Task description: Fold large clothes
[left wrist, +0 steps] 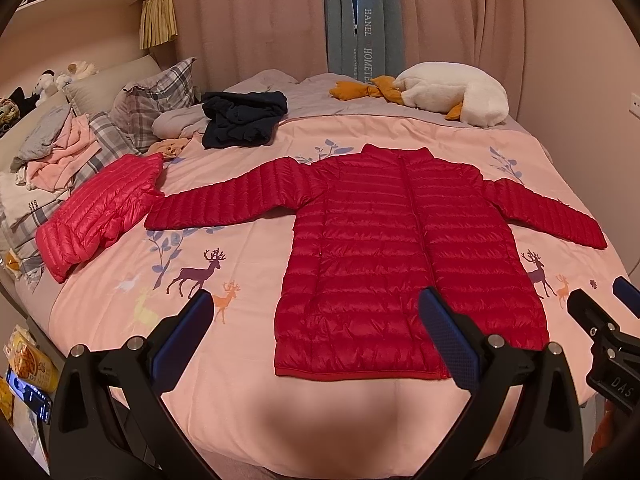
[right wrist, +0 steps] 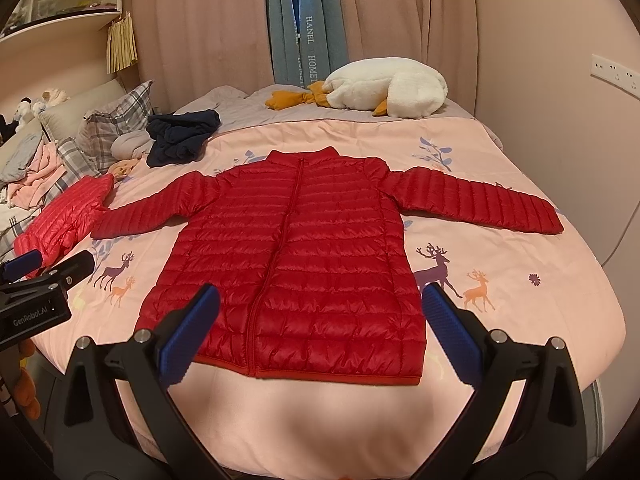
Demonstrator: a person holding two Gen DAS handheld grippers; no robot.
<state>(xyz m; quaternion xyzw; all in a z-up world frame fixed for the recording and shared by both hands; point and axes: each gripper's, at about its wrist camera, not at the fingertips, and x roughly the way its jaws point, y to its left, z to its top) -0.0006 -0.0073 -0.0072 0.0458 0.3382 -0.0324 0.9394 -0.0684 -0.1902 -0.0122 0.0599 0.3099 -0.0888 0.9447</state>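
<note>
A red quilted down jacket [left wrist: 400, 248] lies flat, front up and zipped, on the pink bedspread [left wrist: 248, 264], with both sleeves spread out to the sides. It also shows in the right wrist view [right wrist: 304, 256]. My left gripper [left wrist: 316, 320] is open and empty, held above the jacket's lower left hem. My right gripper [right wrist: 320, 316] is open and empty, above the lower right hem. The right gripper's fingers [left wrist: 580, 308] show at the right edge of the left wrist view. The left gripper shows at the left edge of the right wrist view [right wrist: 44, 268].
A folded pink down jacket [left wrist: 100, 208] lies left of the red sleeve. A dark navy garment [left wrist: 244, 118] is bunched further back. Plaid pillows [left wrist: 160, 96] and loose clothes [left wrist: 60, 148] sit at the left. A white plush goose [left wrist: 452, 96] lies at the far edge by the curtains.
</note>
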